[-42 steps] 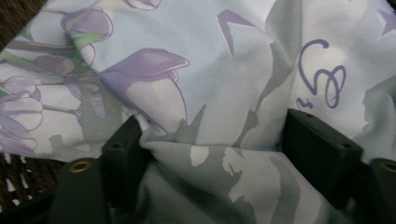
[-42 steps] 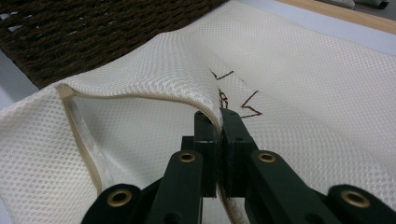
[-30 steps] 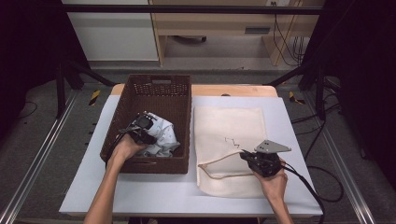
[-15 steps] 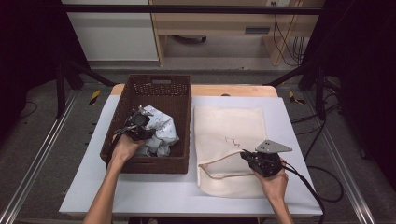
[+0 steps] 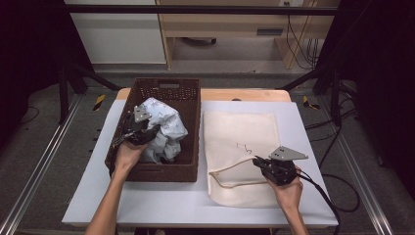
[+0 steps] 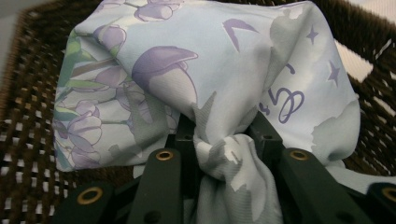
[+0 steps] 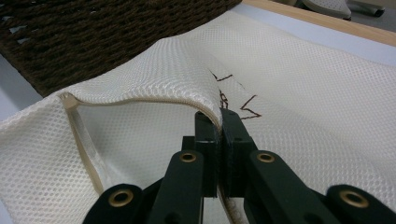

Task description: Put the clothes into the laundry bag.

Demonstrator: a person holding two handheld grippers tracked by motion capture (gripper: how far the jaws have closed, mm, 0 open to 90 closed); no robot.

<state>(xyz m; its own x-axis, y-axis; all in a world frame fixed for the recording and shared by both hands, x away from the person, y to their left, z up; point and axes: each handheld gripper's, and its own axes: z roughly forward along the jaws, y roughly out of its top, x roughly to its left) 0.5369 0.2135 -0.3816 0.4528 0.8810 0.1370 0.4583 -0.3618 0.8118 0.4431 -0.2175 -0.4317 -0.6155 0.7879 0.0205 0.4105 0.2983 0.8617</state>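
White tabletop (image 5: 161,200), bare along its near edge, carrying: brown wicker basket (image 5: 188,122) at left, in which the left gripper (image 5: 138,128) clamps a bunched floral cloth (image 6: 196,70) raised above the rim; cream mesh bag (image 5: 240,132) at right, its upper mouth edge pinched up by the right gripper (image 5: 266,164).

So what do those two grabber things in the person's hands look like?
Both are black. The right gripper has a grey three-cornered plate on top and a black cable trailing off behind it. The left gripper has a small grey plate too. Up close, the jaws have round brass-coloured rings. The arms are bare, no sleeves.
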